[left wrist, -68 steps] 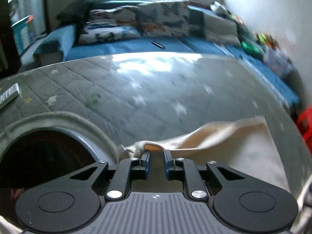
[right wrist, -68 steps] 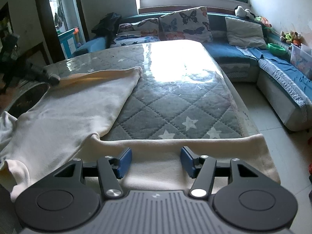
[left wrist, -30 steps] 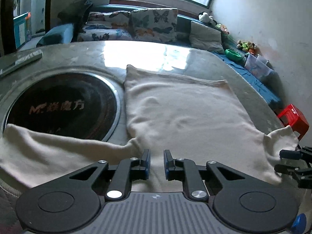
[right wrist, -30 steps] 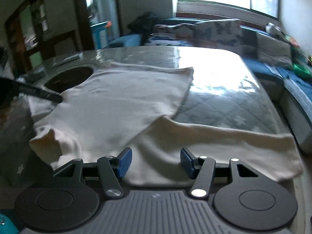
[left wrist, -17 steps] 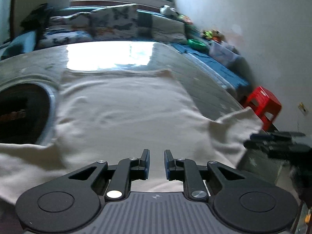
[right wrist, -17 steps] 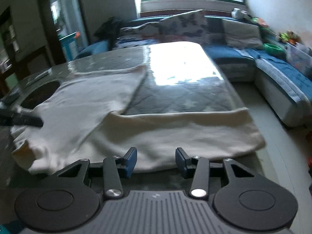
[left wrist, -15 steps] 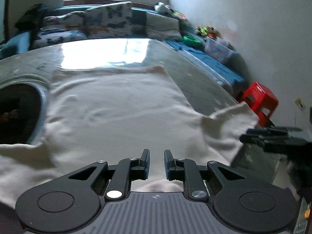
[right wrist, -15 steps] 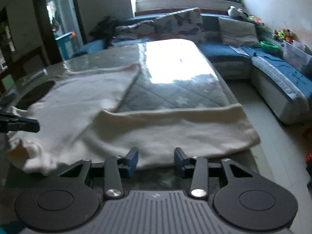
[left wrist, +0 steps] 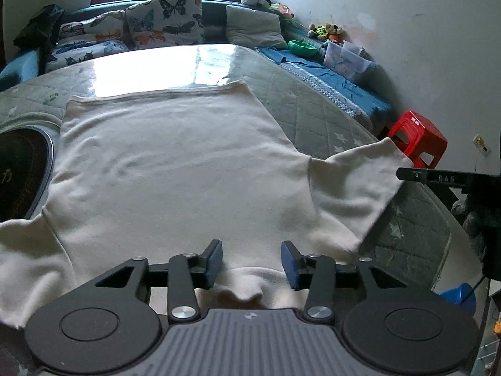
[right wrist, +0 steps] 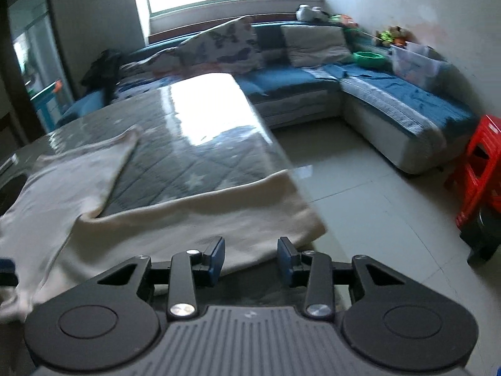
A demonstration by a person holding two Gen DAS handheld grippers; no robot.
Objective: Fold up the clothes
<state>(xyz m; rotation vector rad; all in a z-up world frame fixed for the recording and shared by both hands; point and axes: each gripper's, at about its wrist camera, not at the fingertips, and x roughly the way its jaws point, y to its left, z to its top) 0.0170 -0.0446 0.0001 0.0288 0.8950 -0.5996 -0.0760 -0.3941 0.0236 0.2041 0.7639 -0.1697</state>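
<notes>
1. The cream long-sleeved knit top (left wrist: 175,169) lies spread flat on the grey quilted star-print table cover (left wrist: 316,109), its collar nearest and its hem farthest.
2. The left gripper (left wrist: 251,260) hangs over the collar with its two blue-padded fingers apart, gripping nothing.
3. The right gripper (right wrist: 251,257) sits above the near edge of one sleeve (right wrist: 200,219), its fingers likewise spread and empty.
4. That sleeve reaches right to the table's side edge; beyond it is bare tiled floor (right wrist: 360,181), open all the way to the sofa.
5. The other sleeve (left wrist: 28,269) trails off to the left, just beside a dark round inset (left wrist: 18,169) in the table.
6. One red plastic stool (left wrist: 418,138) stands on the floor past the table's right edge.
7. Past the hem, the table cover is bare and glossy.
8. Farthest back, the blue corner sofa (right wrist: 407,100) carries two butterfly-print cushions (left wrist: 166,18), one plain grey cushion (left wrist: 253,26), and one green bowl (left wrist: 302,48).
</notes>
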